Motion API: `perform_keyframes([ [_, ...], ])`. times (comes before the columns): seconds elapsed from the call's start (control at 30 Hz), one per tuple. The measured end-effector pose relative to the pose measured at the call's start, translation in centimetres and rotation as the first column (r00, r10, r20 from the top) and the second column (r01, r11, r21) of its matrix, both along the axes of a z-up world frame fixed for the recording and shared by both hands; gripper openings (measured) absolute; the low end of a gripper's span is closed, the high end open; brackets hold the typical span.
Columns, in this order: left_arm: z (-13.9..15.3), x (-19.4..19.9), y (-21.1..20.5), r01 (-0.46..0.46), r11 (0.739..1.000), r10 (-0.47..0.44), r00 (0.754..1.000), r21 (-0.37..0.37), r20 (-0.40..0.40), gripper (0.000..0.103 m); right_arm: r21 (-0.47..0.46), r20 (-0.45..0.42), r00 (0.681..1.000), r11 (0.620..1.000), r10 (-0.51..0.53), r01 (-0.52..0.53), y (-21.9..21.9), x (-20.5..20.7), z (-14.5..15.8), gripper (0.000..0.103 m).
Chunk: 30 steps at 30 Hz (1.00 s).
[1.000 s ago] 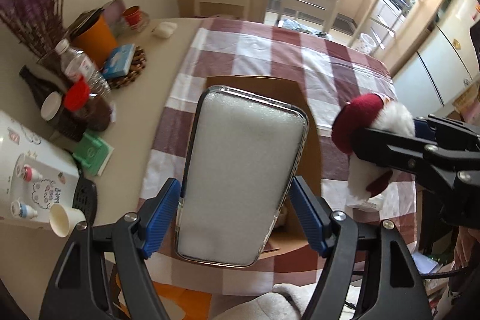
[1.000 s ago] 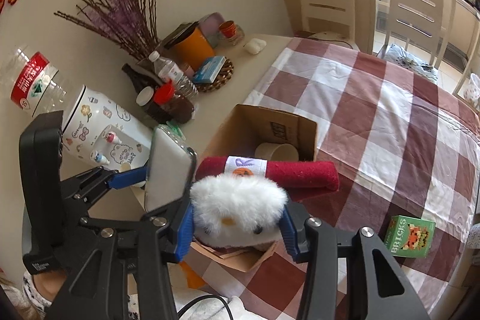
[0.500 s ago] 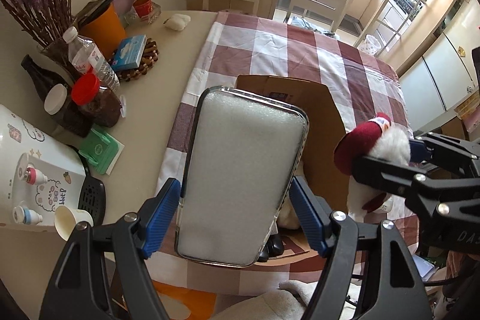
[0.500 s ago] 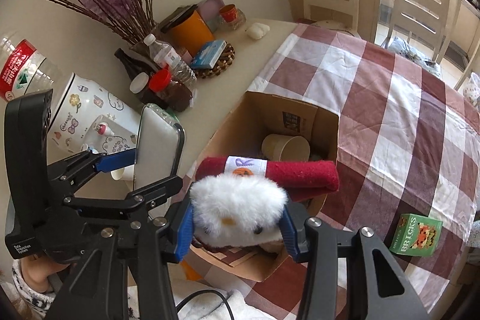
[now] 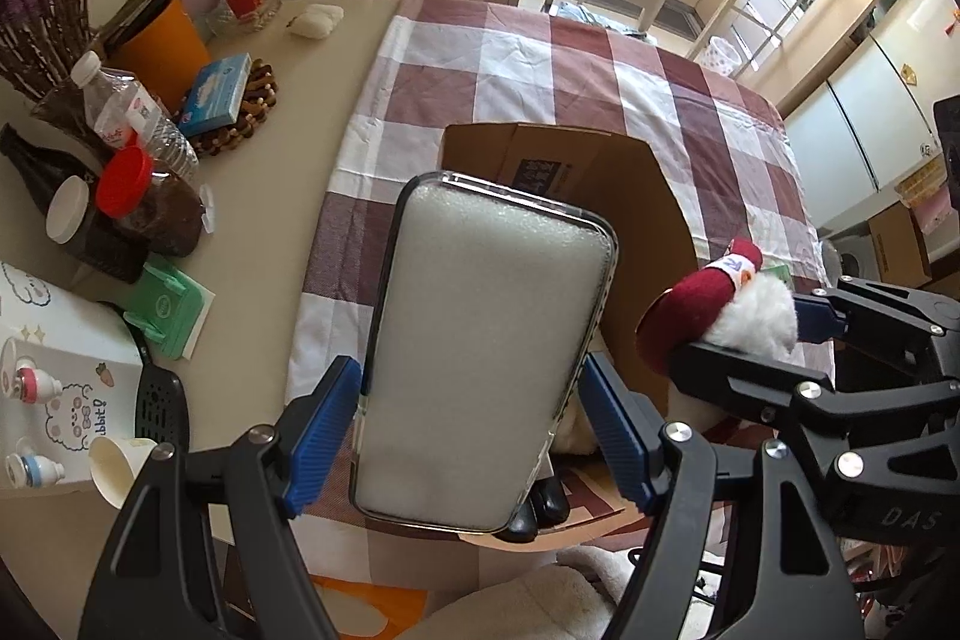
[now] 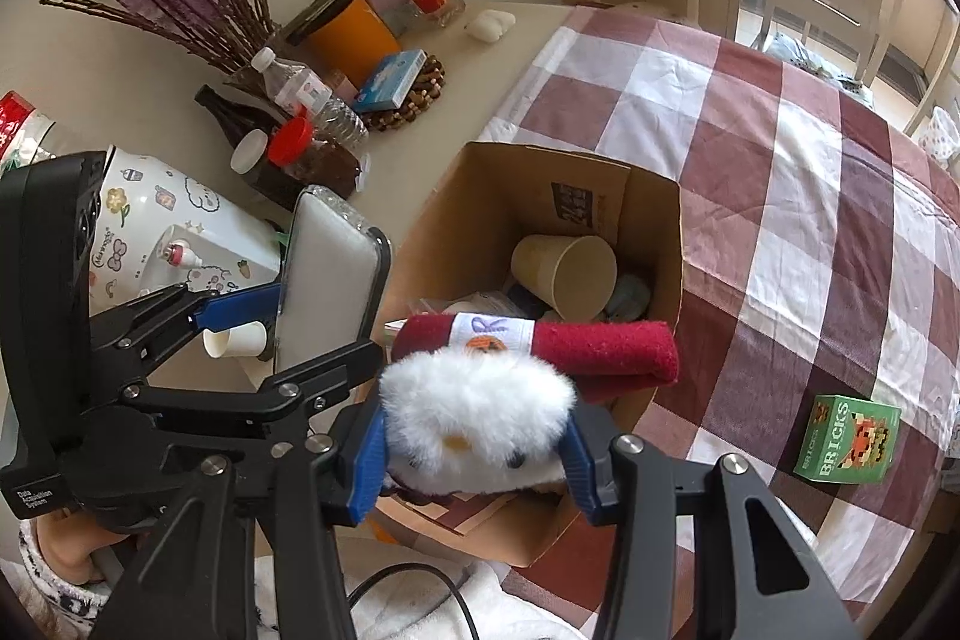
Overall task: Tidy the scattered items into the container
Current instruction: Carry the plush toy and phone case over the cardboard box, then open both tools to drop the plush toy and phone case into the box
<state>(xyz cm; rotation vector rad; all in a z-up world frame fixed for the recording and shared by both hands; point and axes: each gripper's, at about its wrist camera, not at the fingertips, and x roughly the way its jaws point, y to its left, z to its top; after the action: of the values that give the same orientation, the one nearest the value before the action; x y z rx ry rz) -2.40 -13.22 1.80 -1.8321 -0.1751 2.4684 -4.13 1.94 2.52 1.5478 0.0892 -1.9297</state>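
My left gripper is shut on a white foam-filled clear case, held upright over the near left edge of the open cardboard box. The case also shows in the right wrist view. My right gripper is shut on a white plush toy with a dark red scarf, held above the box's near side. The toy also shows in the left wrist view. Inside the box lie a tan paper cup and other small items.
A green BRICKS box stands on the checked tablecloth right of the cardboard box. Left of the cloth are bottles, a red-lidded jar, an orange cup, a white printed kettle and dried branches. Chairs stand beyond the table.
Both grippers have risen and drawn back a little with their loads, so the box now sits lower and its inside shows more. Both grips are unchanged.
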Motion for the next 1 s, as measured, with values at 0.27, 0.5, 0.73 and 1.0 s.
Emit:
perform_keyframes([
  [0.27,-1.0,-0.8,0.4,0.028,1.0,-0.028,0.999,-0.007,0.025,0.076,0.021,0.013,1.0,1.0,-0.012,0.011,0.0,-0.5,-0.8,0.049],
  [0.5,-1.3,-1.4,0.6,0.049,0.999,-0.048,0.998,-0.01,0.039,0.076,0.028,0.022,0.999,0.999,-0.023,0.022,0.2,-0.8,-1.1,0.049],
  [0.73,-1.7,-1.7,0.8,0.063,0.998,-0.063,0.997,-0.012,0.055,0.076,0.037,0.031,0.999,0.999,-0.028,0.027,0.2,-1.0,-1.5,0.051],
  [1.0,-1.2,-1.8,0.0,0.036,0.999,-0.036,0.997,-0.004,0.063,0.082,0.106,-0.039,0.997,0.993,0.061,-0.056,-0.7,-0.6,-0.5,0.057],
])
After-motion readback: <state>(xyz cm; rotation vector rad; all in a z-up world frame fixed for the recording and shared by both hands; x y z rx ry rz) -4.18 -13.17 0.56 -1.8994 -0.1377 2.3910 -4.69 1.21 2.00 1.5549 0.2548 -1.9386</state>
